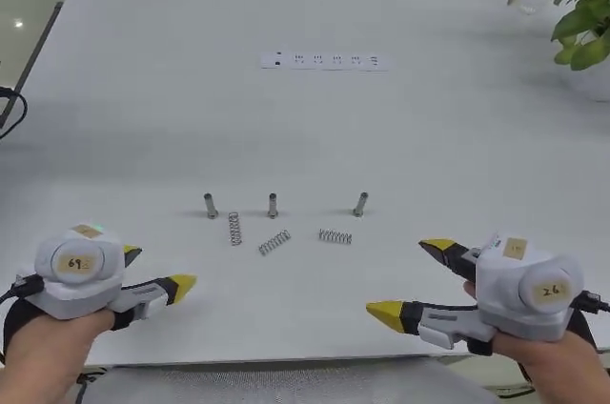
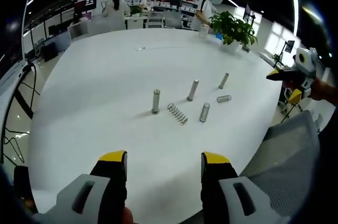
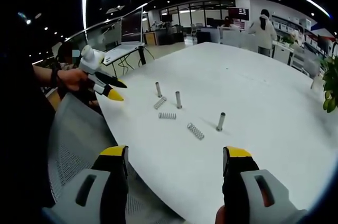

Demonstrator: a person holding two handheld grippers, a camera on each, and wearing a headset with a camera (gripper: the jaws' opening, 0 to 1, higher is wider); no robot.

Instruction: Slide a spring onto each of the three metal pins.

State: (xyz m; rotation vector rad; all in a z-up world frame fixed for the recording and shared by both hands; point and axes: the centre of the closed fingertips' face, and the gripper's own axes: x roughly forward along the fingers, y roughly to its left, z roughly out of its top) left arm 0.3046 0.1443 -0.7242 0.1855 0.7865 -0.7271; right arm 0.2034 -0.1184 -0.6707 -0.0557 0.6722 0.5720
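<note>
Three short metal pins stand upright in a row on the white table: left pin [image 1: 211, 205], middle pin [image 1: 273, 205], right pin [image 1: 360, 204]. Just in front of them lie three loose springs: left spring [image 1: 234, 229], middle spring [image 1: 274, 242], right spring [image 1: 335, 236]. The same pins [image 2: 156, 101] and springs [image 2: 177, 113] appear in the left gripper view, and pins [image 3: 178, 99] and springs [image 3: 195, 131] in the right gripper view. My left gripper [image 1: 157, 271] is open near the front left edge, holding nothing. My right gripper [image 1: 412, 280] is open at the front right, holding nothing.
A white power strip [image 1: 325, 61] lies flat farther back on the table. A potted plant [image 1: 579, 4] stands at the back right corner. A grey chair [image 3: 79, 150] sits by the table's near edge. People stand at desks [image 2: 117, 7] in the far background.
</note>
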